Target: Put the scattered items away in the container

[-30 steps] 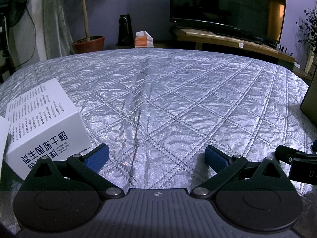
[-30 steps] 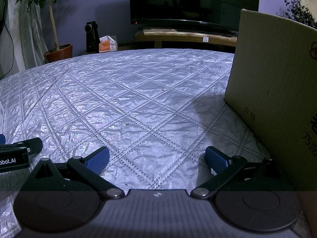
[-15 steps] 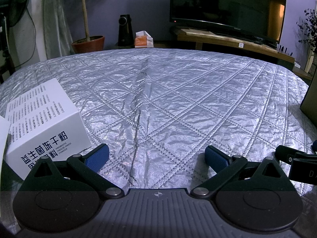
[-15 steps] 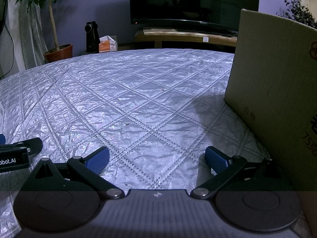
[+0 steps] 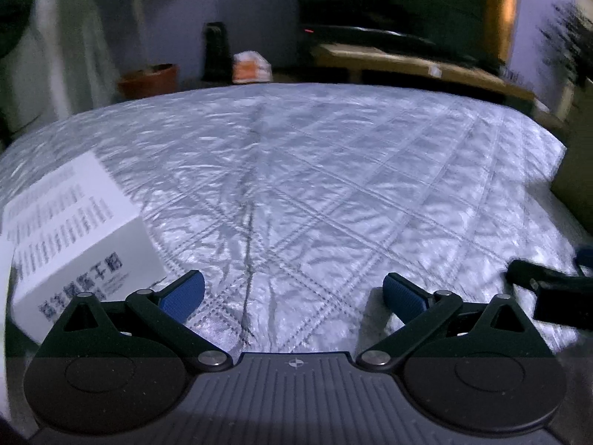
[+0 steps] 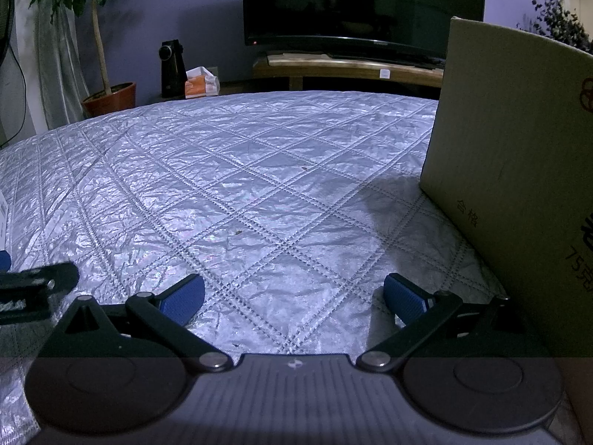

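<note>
A silver quilted cover (image 6: 259, 185) spreads across the whole surface in both wrist views, with a long crease running down its middle in the left view.

At 3 o'clock in the right wrist view stands a tall brown cardboard box (image 6: 519, 170), upright on the cover, casting a shadow to its left. Its dark edge also shows at 3 o'clock in the left view.

At 9 o'clock in the left wrist view lies a white carton (image 5: 74, 237) printed with dark text, blurred, resting on the cover just beside the left finger's blue pad.

The left gripper (image 5: 292, 293) sits low over the cover at 6 o'clock, its jaws spread wide with nothing between them. The right gripper (image 6: 292, 293) sits likewise at 6 o'clock in its own view, jaws wide apart and empty, the right finger near the cardboard box.

Beyond the cover, at 12 o'clock, a dark television (image 6: 363, 3) stands on a wooden bench, with a potted plant (image 6: 107, 96) at 10 o'clock.
</note>
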The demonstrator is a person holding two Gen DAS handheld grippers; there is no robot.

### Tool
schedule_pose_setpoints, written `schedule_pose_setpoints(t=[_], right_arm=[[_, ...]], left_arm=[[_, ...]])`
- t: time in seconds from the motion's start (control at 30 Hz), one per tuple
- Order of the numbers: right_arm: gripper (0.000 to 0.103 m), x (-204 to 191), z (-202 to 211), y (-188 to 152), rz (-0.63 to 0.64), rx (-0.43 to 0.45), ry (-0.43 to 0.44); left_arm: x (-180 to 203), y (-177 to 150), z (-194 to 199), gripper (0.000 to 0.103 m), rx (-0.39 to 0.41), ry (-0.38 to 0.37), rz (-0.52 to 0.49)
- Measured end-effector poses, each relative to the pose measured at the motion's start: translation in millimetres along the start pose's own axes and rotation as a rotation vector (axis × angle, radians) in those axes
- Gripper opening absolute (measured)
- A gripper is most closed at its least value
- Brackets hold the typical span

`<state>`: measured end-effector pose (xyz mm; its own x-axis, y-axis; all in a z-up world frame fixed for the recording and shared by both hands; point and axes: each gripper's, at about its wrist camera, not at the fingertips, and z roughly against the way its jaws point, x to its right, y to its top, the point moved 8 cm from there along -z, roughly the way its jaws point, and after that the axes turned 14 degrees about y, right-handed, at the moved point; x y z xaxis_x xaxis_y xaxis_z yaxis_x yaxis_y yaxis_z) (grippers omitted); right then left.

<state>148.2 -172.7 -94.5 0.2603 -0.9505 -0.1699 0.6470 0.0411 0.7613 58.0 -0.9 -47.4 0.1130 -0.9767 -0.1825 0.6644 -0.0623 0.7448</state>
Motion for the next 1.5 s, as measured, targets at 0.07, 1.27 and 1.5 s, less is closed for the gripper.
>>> schedule_pose_setpoints(t=[0.07,1.27,1.5], right_arm=[[0.103,0,0,0,0.0,0.0,0.0],[0.103,0,0,0,0.0,0.0,0.0],[0.103,0,0,0,0.0,0.0,0.0]], left_arm=[[-10,3,9,0.072,0.034,0.017,0.012],[-250,49,78,0.103,0.205,0.215,0.409],[-255,45,70,0.103,0.132,0.119,0.513]])
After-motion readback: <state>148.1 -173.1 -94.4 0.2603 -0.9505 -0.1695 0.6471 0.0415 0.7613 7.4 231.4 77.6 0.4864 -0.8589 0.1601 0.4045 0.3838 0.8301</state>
